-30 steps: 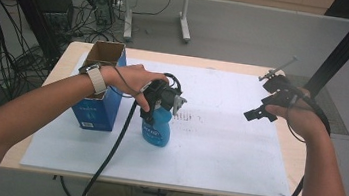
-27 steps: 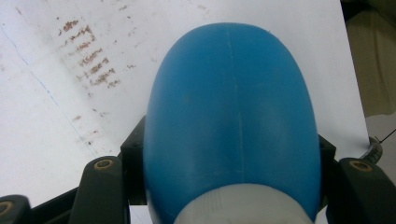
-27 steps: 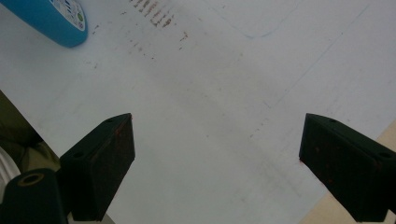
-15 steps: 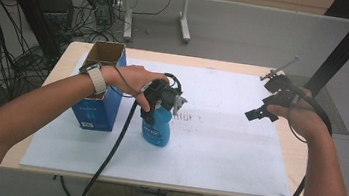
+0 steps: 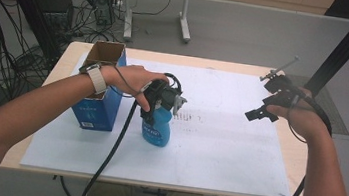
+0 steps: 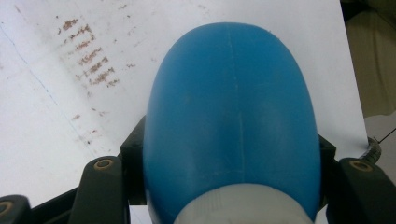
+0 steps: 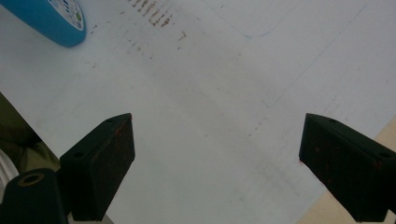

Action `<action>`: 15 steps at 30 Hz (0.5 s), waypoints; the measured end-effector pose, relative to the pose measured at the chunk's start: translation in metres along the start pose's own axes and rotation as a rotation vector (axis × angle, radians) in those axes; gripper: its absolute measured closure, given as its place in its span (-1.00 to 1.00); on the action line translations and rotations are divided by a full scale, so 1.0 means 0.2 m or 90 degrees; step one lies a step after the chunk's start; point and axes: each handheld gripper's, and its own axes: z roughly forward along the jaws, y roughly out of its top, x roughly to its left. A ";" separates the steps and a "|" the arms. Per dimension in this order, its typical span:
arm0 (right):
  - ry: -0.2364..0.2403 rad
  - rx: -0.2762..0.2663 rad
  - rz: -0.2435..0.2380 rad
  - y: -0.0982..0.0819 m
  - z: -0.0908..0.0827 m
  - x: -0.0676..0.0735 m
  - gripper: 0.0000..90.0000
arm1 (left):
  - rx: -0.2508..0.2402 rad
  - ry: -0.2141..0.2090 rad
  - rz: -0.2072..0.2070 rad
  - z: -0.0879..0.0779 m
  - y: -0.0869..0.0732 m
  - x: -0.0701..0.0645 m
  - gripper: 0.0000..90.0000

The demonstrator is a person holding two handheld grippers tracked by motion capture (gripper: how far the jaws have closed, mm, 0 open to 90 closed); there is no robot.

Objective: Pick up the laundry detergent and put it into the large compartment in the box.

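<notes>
A blue plastic bottle (image 5: pixel 158 127) with a white collar stands upright on the white sheet (image 5: pixel 216 148) near the table's middle. My left gripper (image 5: pixel 157 107) comes down on it from above and is shut on its upper part. In the left gripper view the bottle (image 6: pixel 231 116) sits between the two black jaws, which press on both sides. My right gripper (image 5: pixel 261 111) hovers over the sheet's right part, away from the bottle. In the right gripper view its jaws (image 7: pixel 217 161) stand wide apart with bare paper between them, and the bottle's base (image 7: pixel 51 18) shows at the top left.
An open blue cardboard box (image 5: pixel 99 89) stands at the left of the sheet, right beside the left wrist. Brown smudge marks (image 5: pixel 193 116) lie on the paper right of the bottle. Black cables trail from both grippers over the table's near edge (image 5: pixel 152 183).
</notes>
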 end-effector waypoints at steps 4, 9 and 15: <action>0.001 -0.002 -0.002 0.00 0.01 0.00 -0.77 | 0.001 0.000 0.000 0.00 0.00 0.00 -0.14; 0.003 -0.002 -0.002 0.00 0.01 0.00 -0.77 | 0.001 0.000 -0.001 0.00 0.00 0.00 -0.14; 0.000 -0.001 -0.001 0.00 0.00 0.00 -0.77 | 0.001 0.000 0.001 0.00 0.00 0.00 -0.14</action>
